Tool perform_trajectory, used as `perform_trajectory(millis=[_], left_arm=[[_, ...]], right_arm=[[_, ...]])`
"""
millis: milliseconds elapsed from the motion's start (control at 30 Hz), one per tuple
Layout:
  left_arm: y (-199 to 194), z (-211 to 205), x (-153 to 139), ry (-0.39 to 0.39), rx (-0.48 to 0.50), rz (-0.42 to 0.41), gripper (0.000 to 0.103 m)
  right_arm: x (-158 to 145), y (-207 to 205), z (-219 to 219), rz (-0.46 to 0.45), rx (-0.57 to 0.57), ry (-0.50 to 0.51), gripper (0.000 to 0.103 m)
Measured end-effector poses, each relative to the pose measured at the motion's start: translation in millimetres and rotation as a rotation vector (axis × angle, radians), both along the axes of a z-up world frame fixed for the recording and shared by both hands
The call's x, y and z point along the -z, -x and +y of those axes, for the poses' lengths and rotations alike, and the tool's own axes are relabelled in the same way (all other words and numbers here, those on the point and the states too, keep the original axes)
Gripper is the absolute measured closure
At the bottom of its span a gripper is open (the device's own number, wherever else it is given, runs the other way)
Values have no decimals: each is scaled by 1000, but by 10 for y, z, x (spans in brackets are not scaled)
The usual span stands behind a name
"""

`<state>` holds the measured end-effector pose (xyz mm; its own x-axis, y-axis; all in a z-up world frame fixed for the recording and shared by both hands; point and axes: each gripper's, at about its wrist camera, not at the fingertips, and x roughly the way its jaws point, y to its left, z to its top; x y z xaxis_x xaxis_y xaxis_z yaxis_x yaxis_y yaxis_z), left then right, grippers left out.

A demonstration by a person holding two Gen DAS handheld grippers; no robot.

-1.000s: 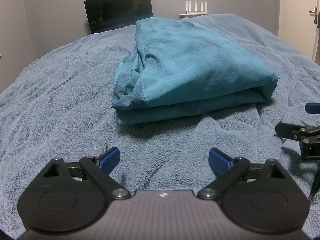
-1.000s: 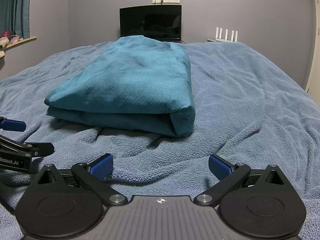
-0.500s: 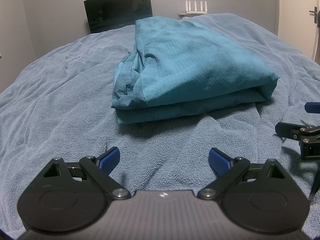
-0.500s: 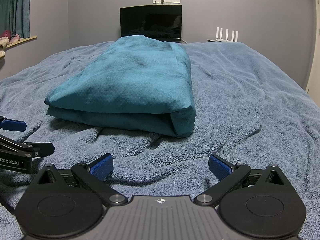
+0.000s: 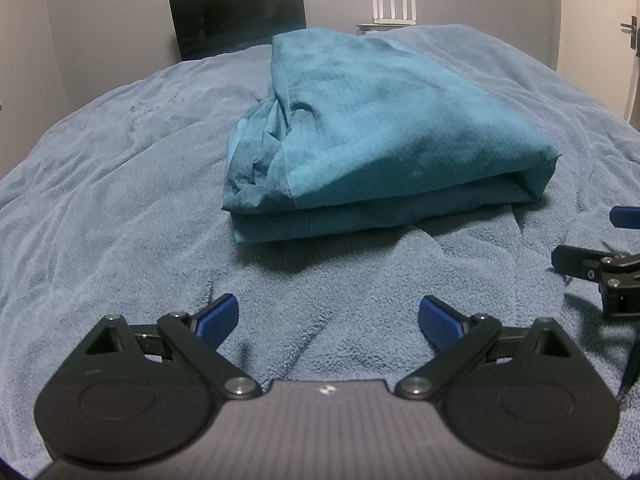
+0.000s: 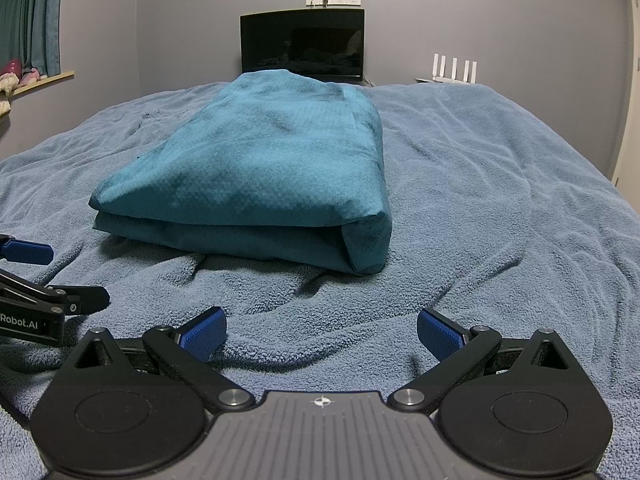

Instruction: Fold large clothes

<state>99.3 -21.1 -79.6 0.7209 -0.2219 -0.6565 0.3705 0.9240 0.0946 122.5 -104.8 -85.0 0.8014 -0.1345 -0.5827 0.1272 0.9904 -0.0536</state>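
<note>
A teal garment (image 5: pixel 380 140) lies folded into a thick rectangular stack in the middle of the blue-grey blanket (image 5: pixel 120 200); it also shows in the right wrist view (image 6: pixel 260 184). Its left side is bunched and creased. My left gripper (image 5: pixel 328 316) is open and empty, low over the blanket in front of the stack's near edge. My right gripper (image 6: pixel 320 330) is open and empty, beside the left one and facing the stack's near right corner. Each gripper shows at the edge of the other's view: the right one (image 5: pixel 600 248), the left one (image 6: pixel 40 276).
A dark monitor (image 6: pixel 302 48) stands against the far wall behind the bed. A white router with antennas (image 6: pixel 454 70) sits to its right. A shelf with curtain (image 6: pixel 32 20) is at the left, a door (image 5: pixel 600 20) at the right.
</note>
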Motion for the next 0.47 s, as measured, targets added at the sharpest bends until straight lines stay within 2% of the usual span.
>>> perform_trajectory(millis=[467], left_arm=[[-22,35,-1,42,59,22,5]], right_arm=[[4,-2,0,1,-2,0,0]])
